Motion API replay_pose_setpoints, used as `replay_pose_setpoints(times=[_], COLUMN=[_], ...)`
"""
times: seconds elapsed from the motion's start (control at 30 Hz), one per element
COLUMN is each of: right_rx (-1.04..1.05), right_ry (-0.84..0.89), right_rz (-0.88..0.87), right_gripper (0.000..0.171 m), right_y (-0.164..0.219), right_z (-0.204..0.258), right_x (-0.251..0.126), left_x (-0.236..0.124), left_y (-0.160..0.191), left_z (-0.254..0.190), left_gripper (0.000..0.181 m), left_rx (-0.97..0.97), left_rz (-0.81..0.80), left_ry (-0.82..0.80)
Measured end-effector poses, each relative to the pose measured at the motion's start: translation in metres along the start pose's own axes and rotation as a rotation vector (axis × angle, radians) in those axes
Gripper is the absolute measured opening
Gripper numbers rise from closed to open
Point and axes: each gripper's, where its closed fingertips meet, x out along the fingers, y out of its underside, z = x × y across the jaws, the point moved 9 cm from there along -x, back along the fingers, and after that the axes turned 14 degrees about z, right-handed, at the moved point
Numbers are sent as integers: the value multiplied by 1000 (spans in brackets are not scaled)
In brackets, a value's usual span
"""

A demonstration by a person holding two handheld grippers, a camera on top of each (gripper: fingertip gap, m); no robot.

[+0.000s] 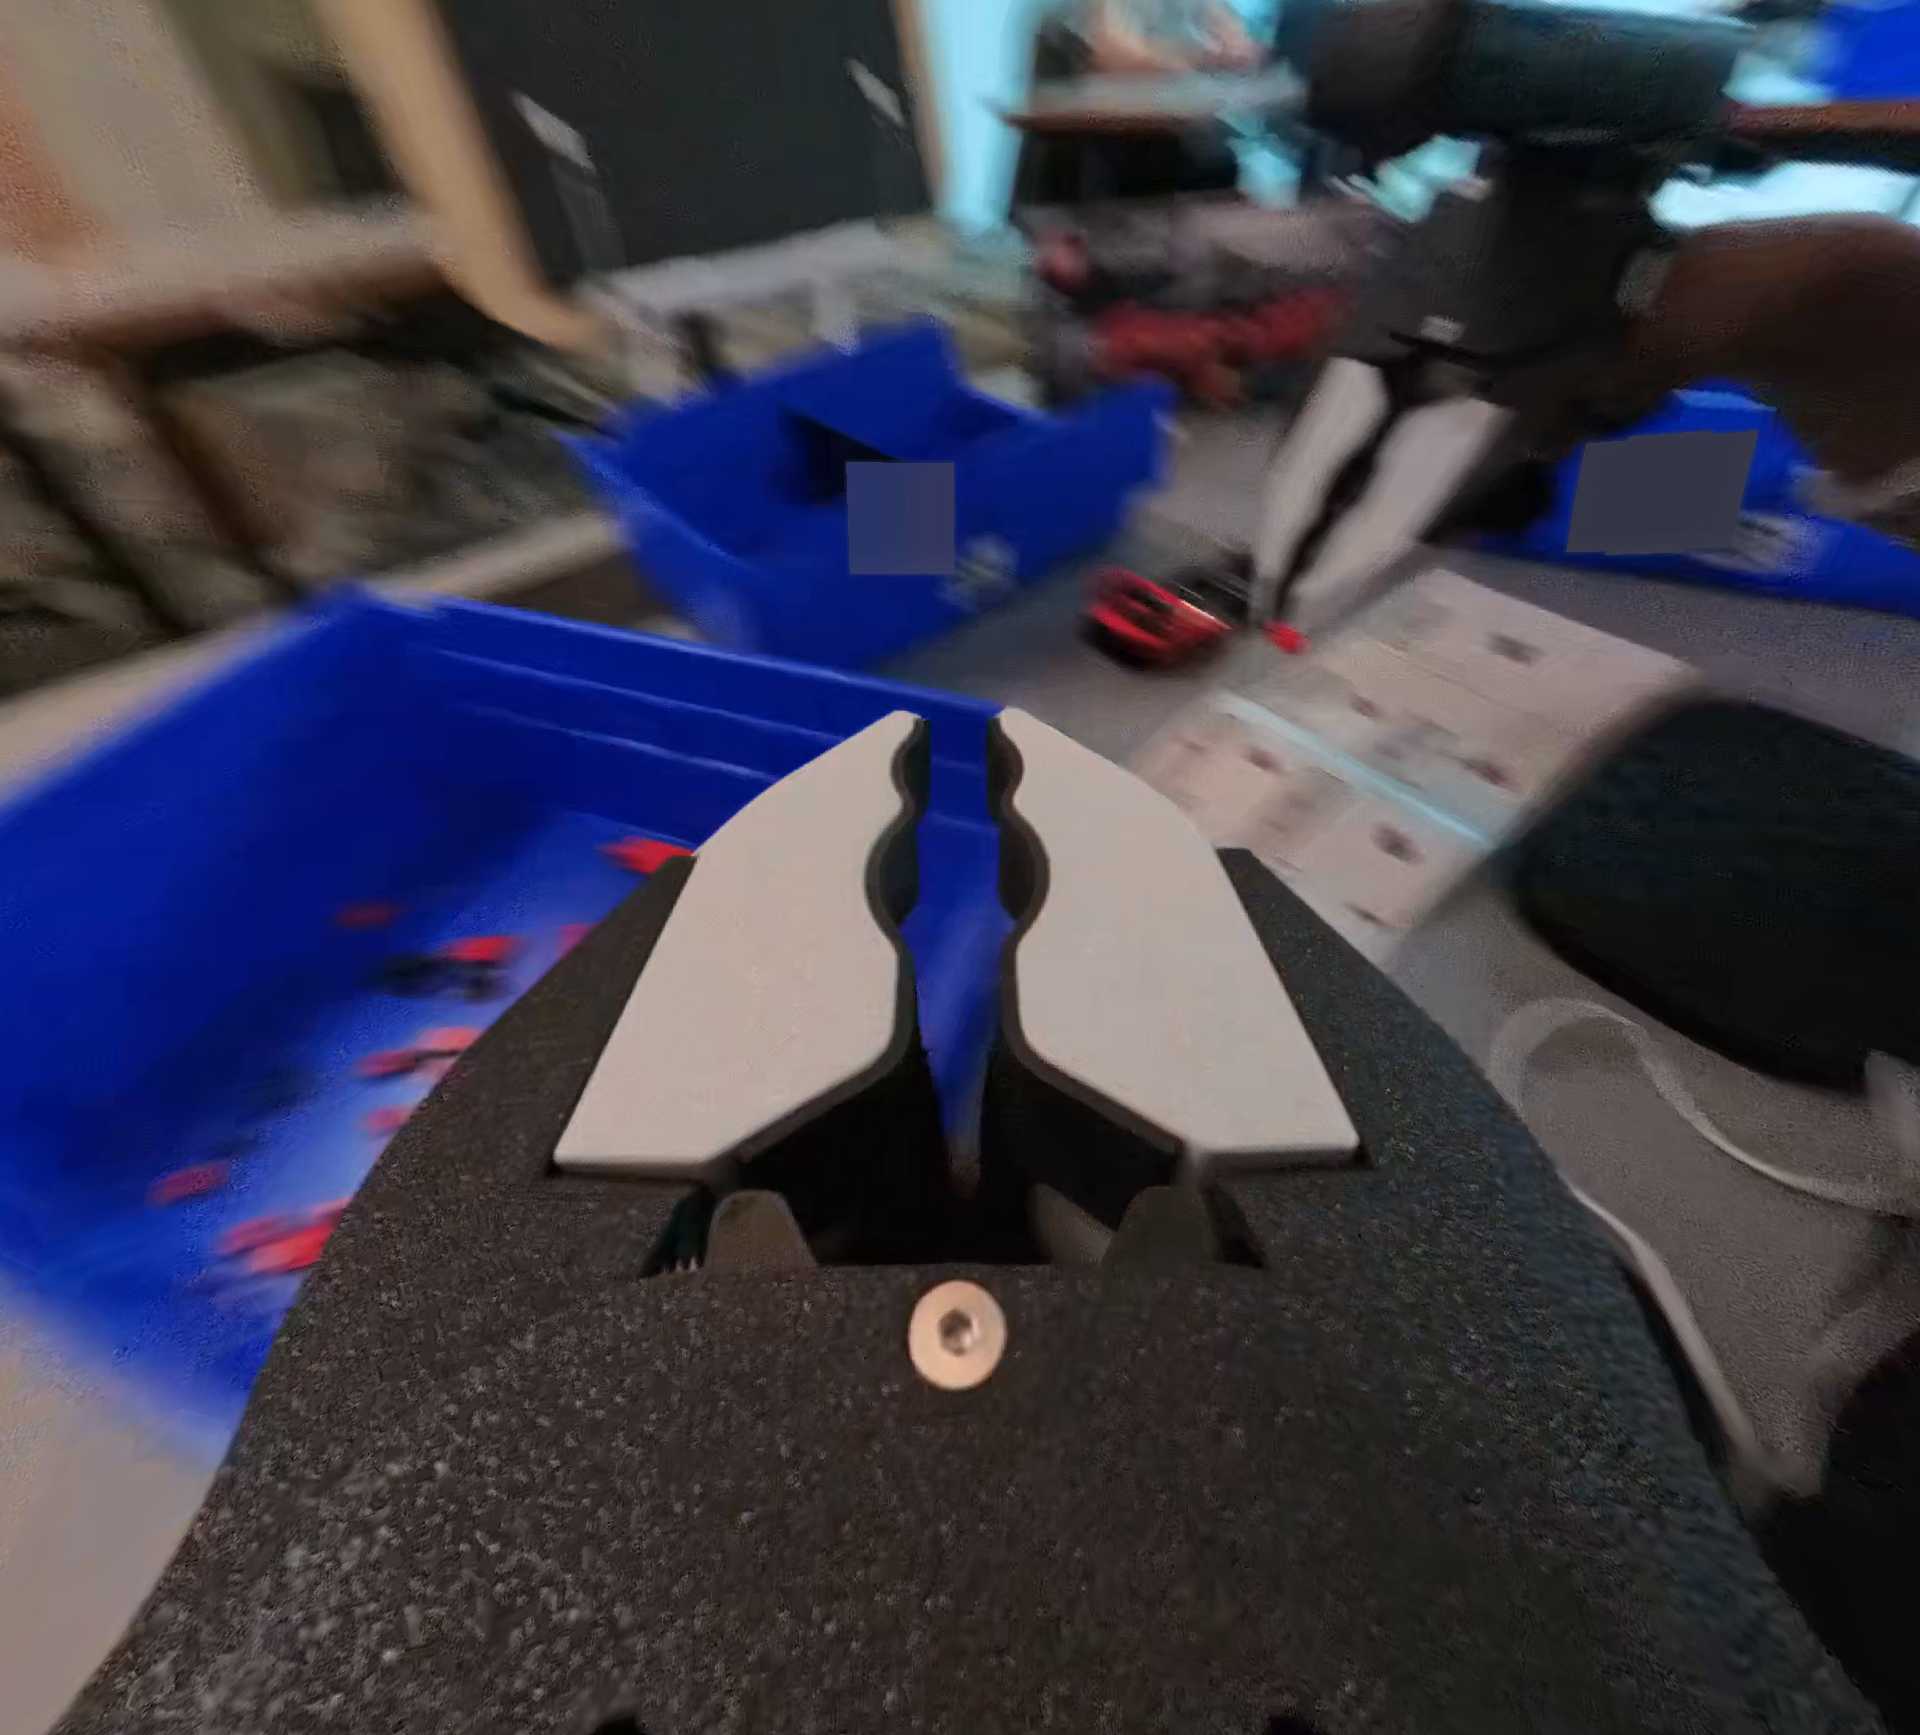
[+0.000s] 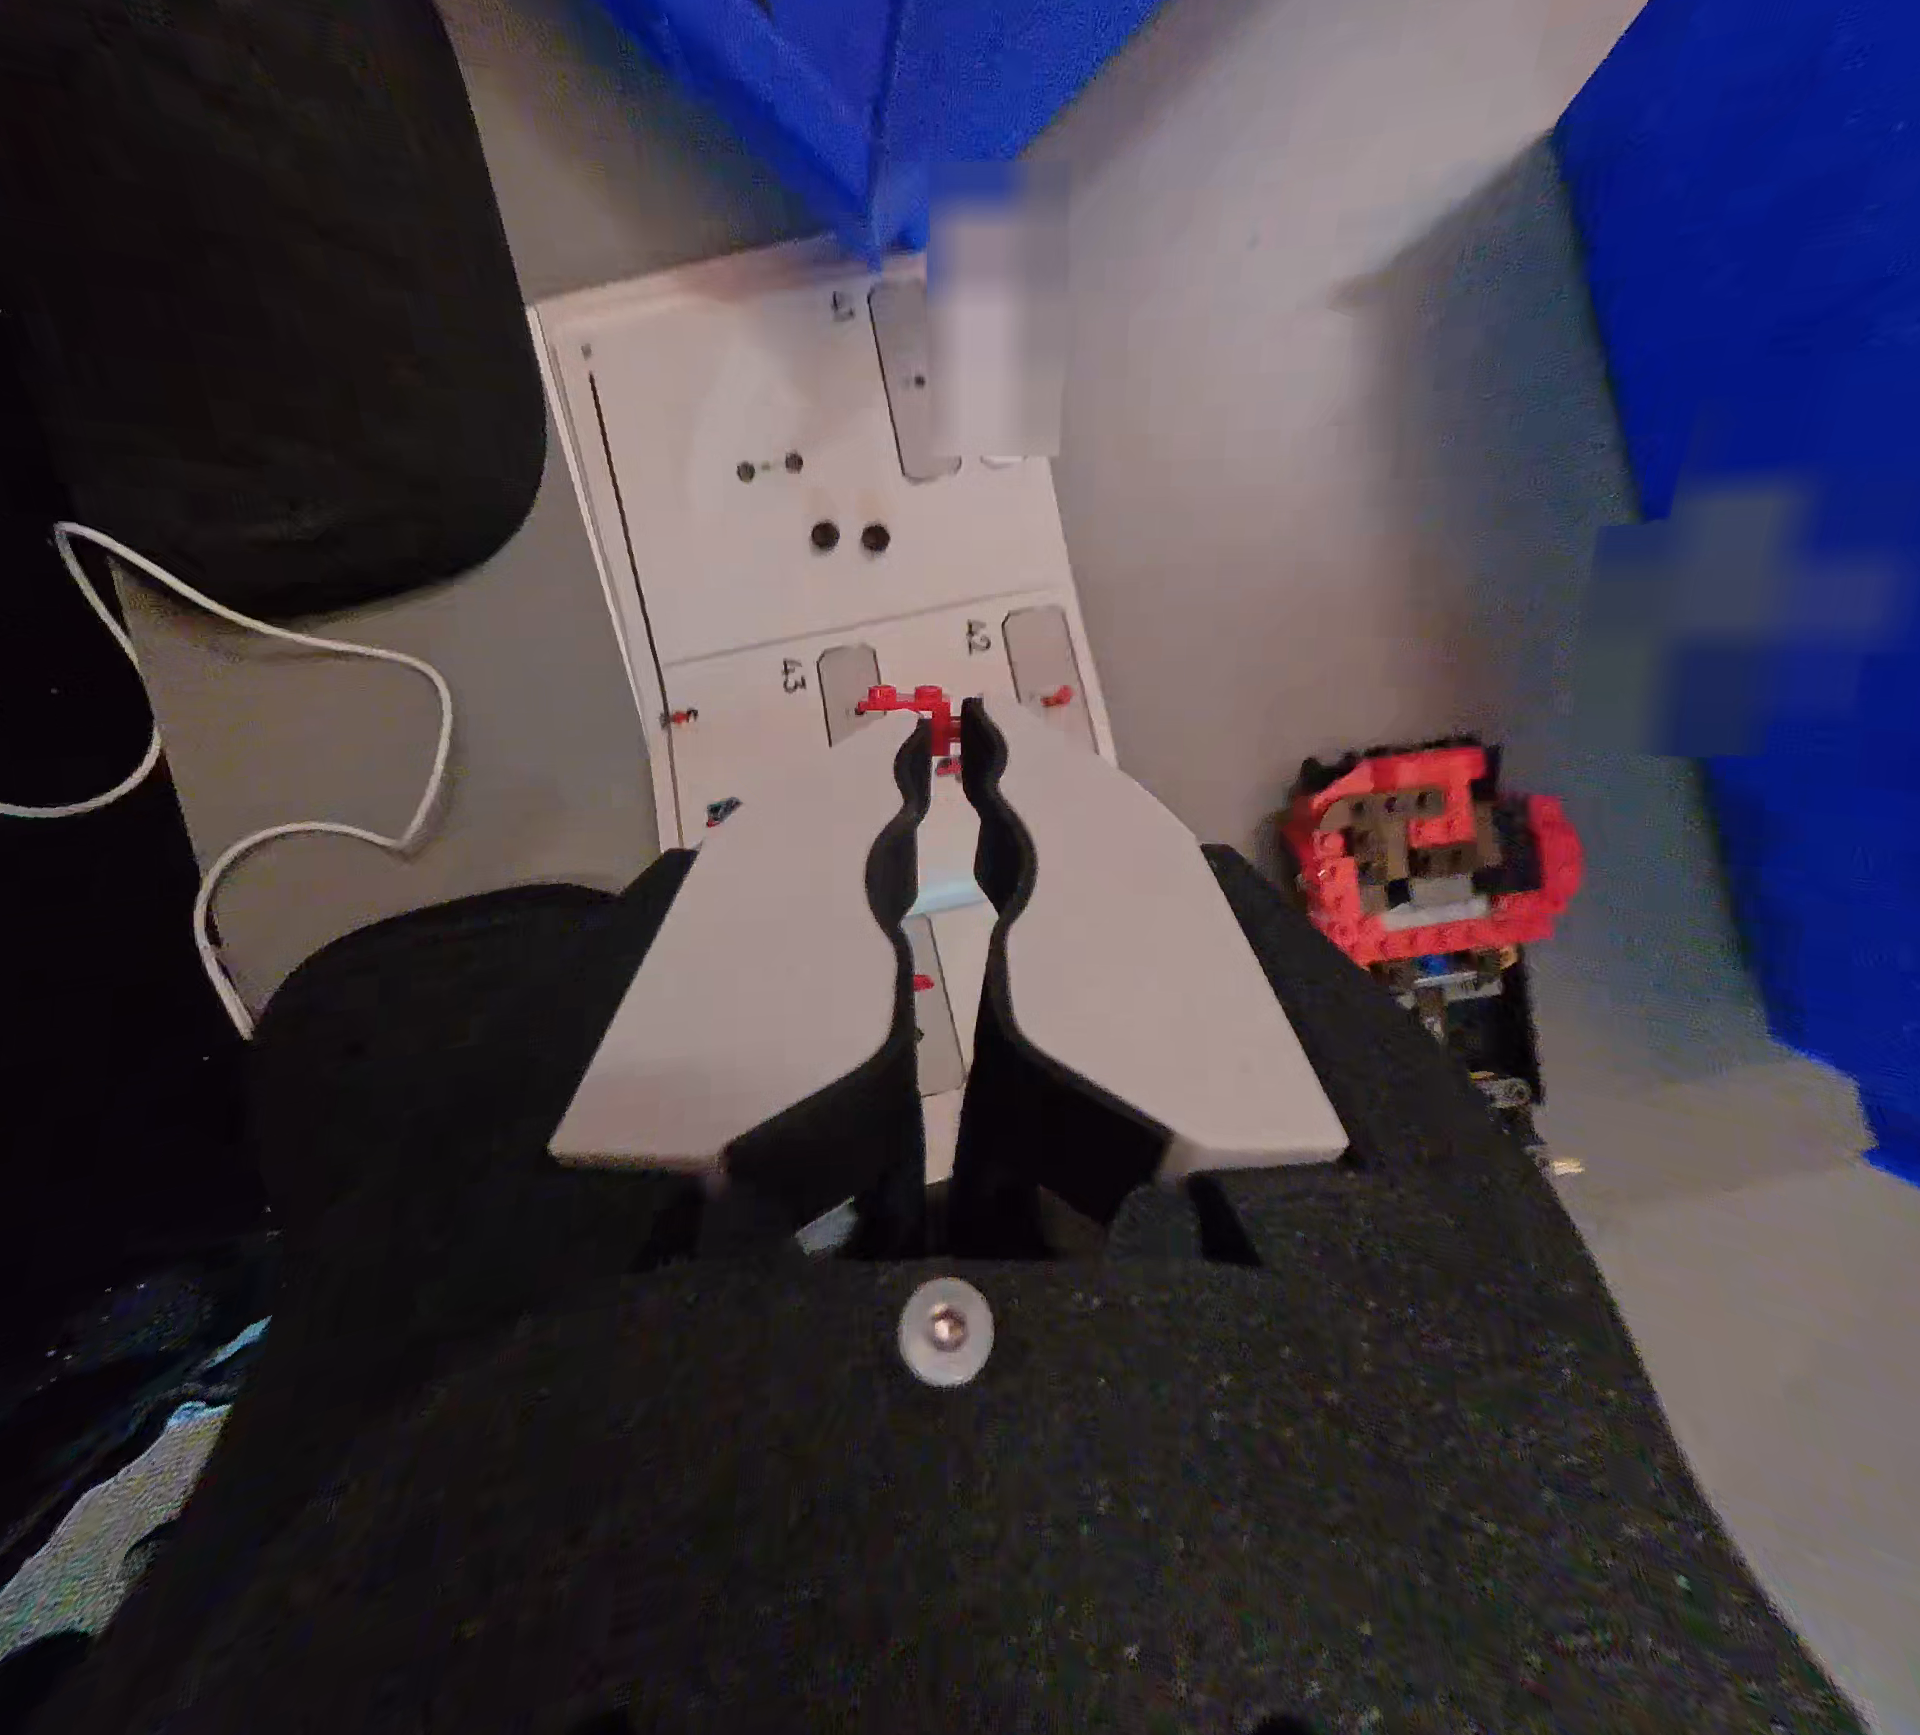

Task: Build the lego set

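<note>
My right gripper [image 2: 943, 721] is shut on a small red lego piece [image 2: 914, 701] and holds it over the open instruction booklet [image 2: 831, 490]. The partly built red and black lego car [image 2: 1434, 859] sits on the grey table to its right. In the left wrist view the same gripper [image 1: 1286, 615] points down beside the car [image 1: 1153, 617], with the red piece [image 1: 1288, 638] at its tips. My left gripper [image 1: 958, 735] is empty, its jaws a narrow gap apart, and hovers over a blue bin [image 1: 312, 729] holding several small red pieces [image 1: 281, 1238].
Another blue bin [image 1: 883, 480] stands behind, and a third [image 1: 1766, 522] at the far right. Blue bins [image 2: 1766, 335] also flank the booklet [image 1: 1403, 729]. A black padded object [image 2: 239, 231] and a white cable [image 2: 312, 646] lie to the left. The left wrist view is blurred.
</note>
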Motion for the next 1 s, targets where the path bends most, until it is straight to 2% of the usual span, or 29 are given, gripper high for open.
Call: replay_pose_setpoints(times=[0.03, 0.13, 0.23, 0.4, 0.67, 0.8, 1.0], right_rx=[17, 46, 32, -88, -118, -100, -41], right_ry=[-2, -24, -40, -99, -77, -74, -47], right_rz=[18, 46, 38, -1, 21, -40, -36], right_gripper=[6, 6, 6, 6, 6, 6, 6], right_y=[10, 30, 37, 24, 24, 24, 35], right_z=[1, 4, 6, 12, 3, 0, -12], right_x=[9, 31, 44, 63, 64, 62, 61], left_x=[16, 54, 75, 99, 119, 125, 120], left_y=[5, 30, 47, 63, 58, 54, 26], left_z=[-9, -20, -32, -27, -11, -4, -39], left_gripper=[8, 5, 5, 2, 1, 3, 8], left_rx=[-5, 15, -7, 27, 12, 21, 14], left_rz=[65, 223, 341, 495, 500, 496, 359], left_ry=[92, 120, 221, 134, 81, 43, 262])
